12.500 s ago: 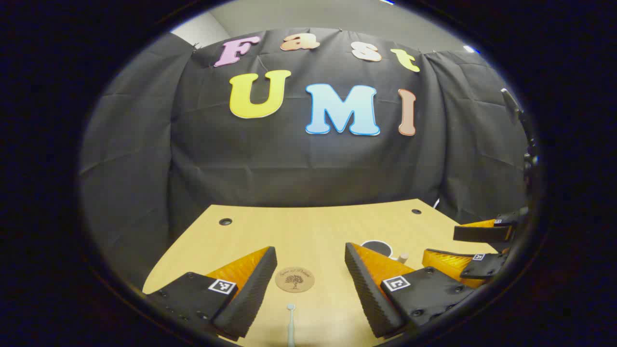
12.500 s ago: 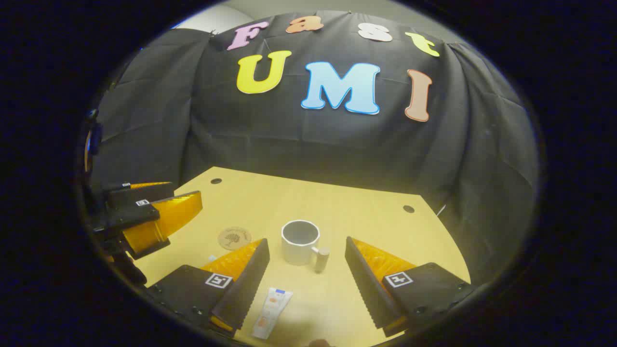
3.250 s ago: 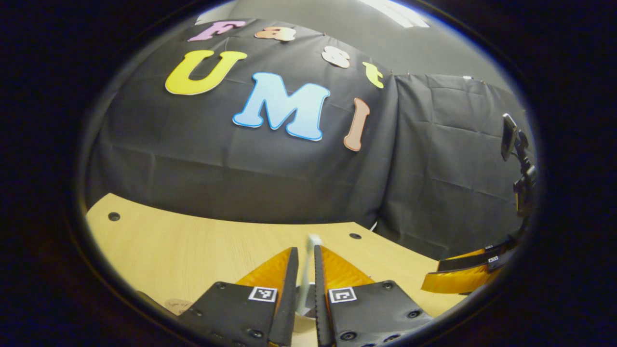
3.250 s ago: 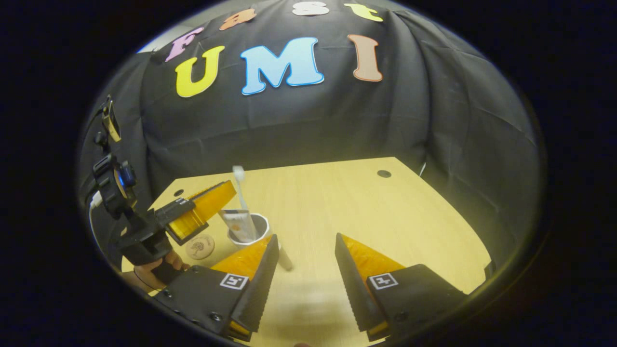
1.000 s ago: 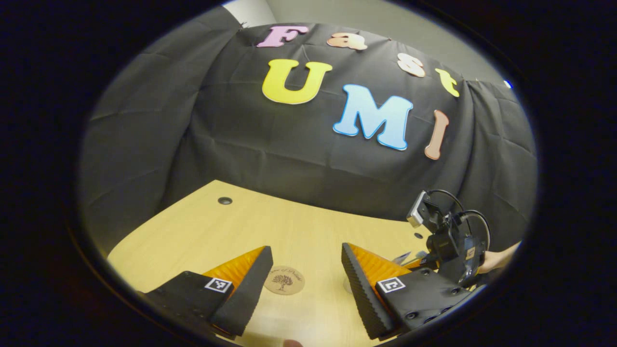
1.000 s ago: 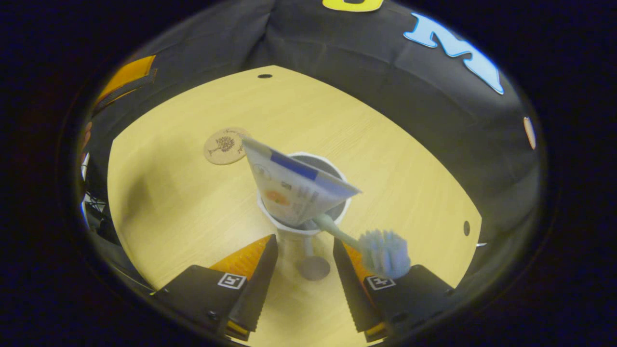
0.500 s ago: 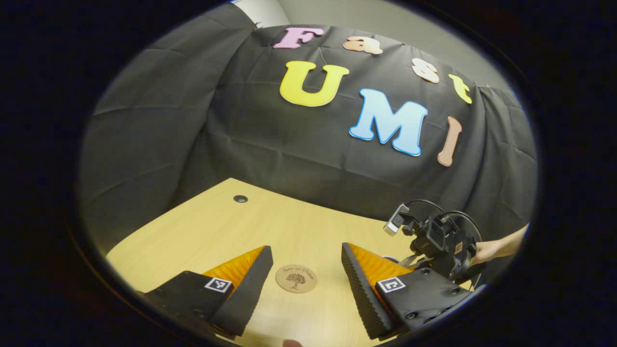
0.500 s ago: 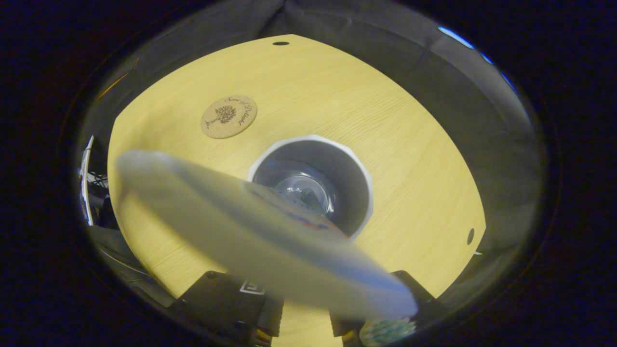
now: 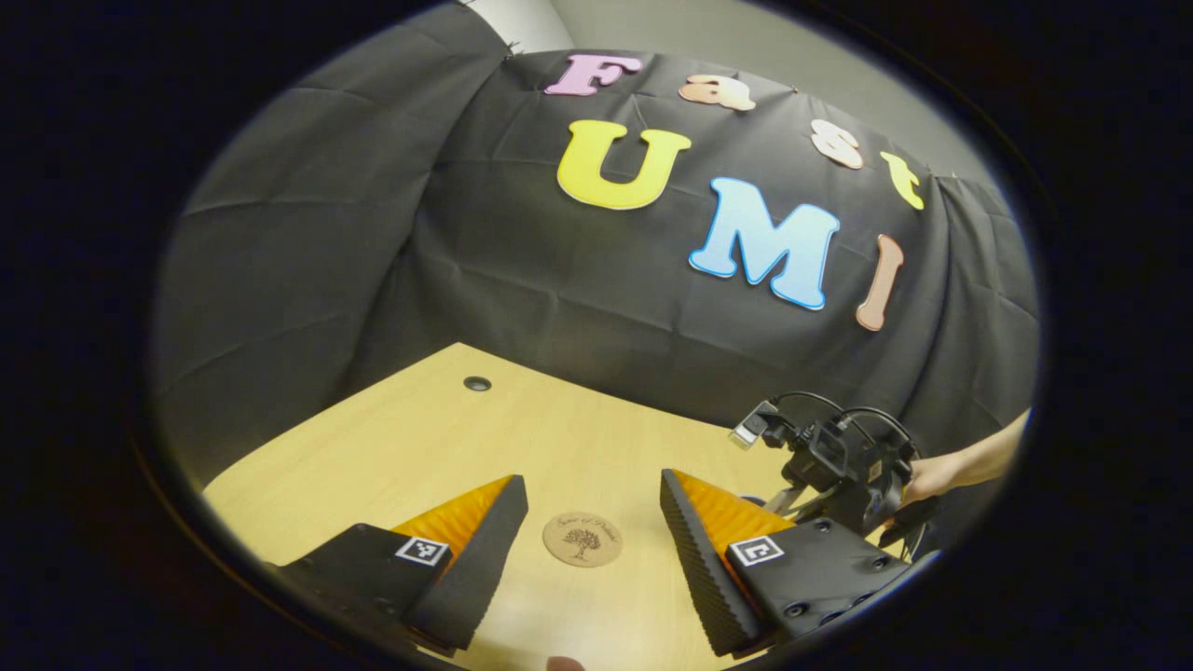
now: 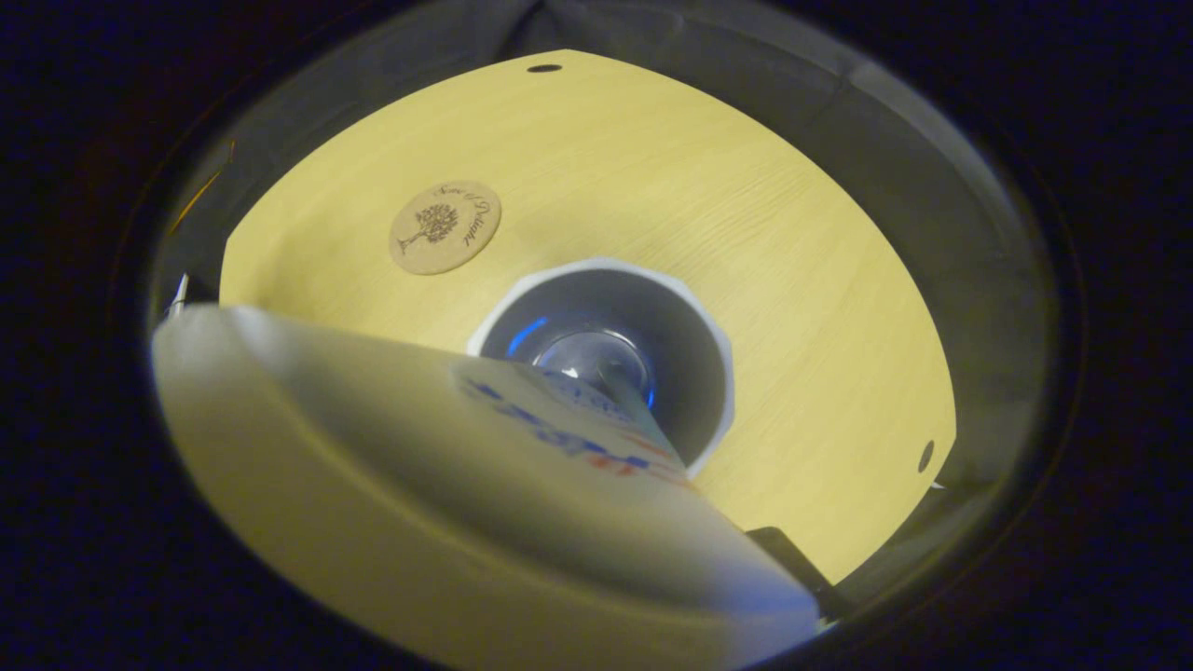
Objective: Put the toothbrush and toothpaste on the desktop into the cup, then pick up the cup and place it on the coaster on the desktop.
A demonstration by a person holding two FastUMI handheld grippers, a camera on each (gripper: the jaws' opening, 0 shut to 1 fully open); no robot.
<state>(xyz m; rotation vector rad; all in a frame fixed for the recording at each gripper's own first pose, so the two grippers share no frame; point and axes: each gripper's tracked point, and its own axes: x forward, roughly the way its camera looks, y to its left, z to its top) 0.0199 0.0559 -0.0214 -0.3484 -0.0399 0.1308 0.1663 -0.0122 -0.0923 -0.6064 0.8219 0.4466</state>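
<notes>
Your left gripper [image 9: 589,559] hovers low over the desktop [image 9: 438,447] with its fingers wide apart, holding nothing; the coaster [image 9: 582,539] lies flat between them, a little ahead. Your right gripper [image 9: 820,466] shows farther to the right, held by your hand [image 9: 927,477]. In the right gripper view the toothpaste [image 10: 447,503] leans out of the cup [image 10: 694,326] and hides the fingers, so I cannot tell how far they are closed. The cup stands on the desktop, apart from the coaster.
</notes>
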